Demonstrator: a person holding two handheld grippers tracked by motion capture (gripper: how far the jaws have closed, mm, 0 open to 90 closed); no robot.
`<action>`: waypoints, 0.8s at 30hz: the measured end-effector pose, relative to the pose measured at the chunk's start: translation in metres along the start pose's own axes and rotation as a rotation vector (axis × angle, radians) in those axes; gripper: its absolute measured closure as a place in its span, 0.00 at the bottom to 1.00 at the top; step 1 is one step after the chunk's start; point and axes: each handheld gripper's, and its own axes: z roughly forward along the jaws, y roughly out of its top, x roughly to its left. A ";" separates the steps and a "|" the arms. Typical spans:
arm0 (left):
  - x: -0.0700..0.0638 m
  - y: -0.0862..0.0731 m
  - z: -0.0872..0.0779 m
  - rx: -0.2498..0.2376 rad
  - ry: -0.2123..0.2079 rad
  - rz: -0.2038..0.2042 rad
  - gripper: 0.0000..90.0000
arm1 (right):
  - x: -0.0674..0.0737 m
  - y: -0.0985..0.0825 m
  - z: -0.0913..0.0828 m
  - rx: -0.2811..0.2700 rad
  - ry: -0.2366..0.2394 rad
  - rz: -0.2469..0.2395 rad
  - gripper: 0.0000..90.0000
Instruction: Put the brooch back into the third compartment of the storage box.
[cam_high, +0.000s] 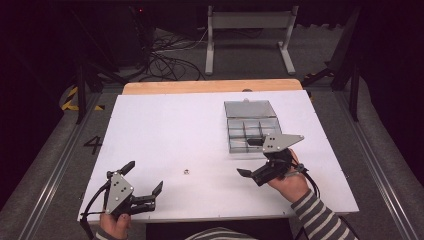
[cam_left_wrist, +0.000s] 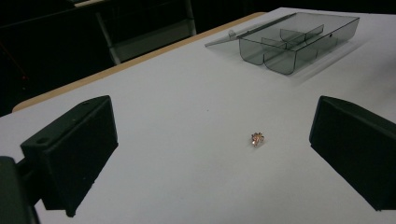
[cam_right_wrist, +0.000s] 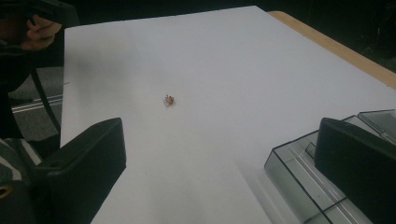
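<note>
A tiny copper-coloured metal piece (cam_high: 185, 172) lies alone on the white table (cam_high: 165, 125), near the front middle. My left gripper (cam_high: 145, 176) is open and empty at the front left corner, a short way left of the piece. In the left gripper view the piece (cam_left_wrist: 257, 138) lies ahead between the wide-apart jaws of the gripper (cam_left_wrist: 212, 156). My right gripper (cam_high: 247, 157) is open and empty just in front of a clear grey compartment box (cam_high: 250, 134). In the right gripper view the gripper (cam_right_wrist: 219, 163) points at the piece (cam_right_wrist: 168, 99), with the box (cam_right_wrist: 299, 177) beside its right jaw.
The box's lid (cam_high: 250, 108) lies open flat behind it, also seen in the left gripper view as the box (cam_left_wrist: 294, 39). A wooden strip (cam_high: 210, 86) edges the table's far side. Cables and a metal frame (cam_high: 247, 30) are on the floor beyond.
</note>
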 end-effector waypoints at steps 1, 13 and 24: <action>0.000 0.000 0.000 0.001 0.001 -0.001 0.02 | 0.001 0.001 0.001 0.001 0.006 0.003 0.03; -0.001 0.000 0.001 0.006 0.000 -0.002 0.02 | 0.003 0.006 0.013 0.030 0.093 0.075 0.09; 0.000 -0.001 0.000 0.003 -0.004 -0.001 0.02 | 0.009 0.015 0.038 0.079 0.109 0.076 0.19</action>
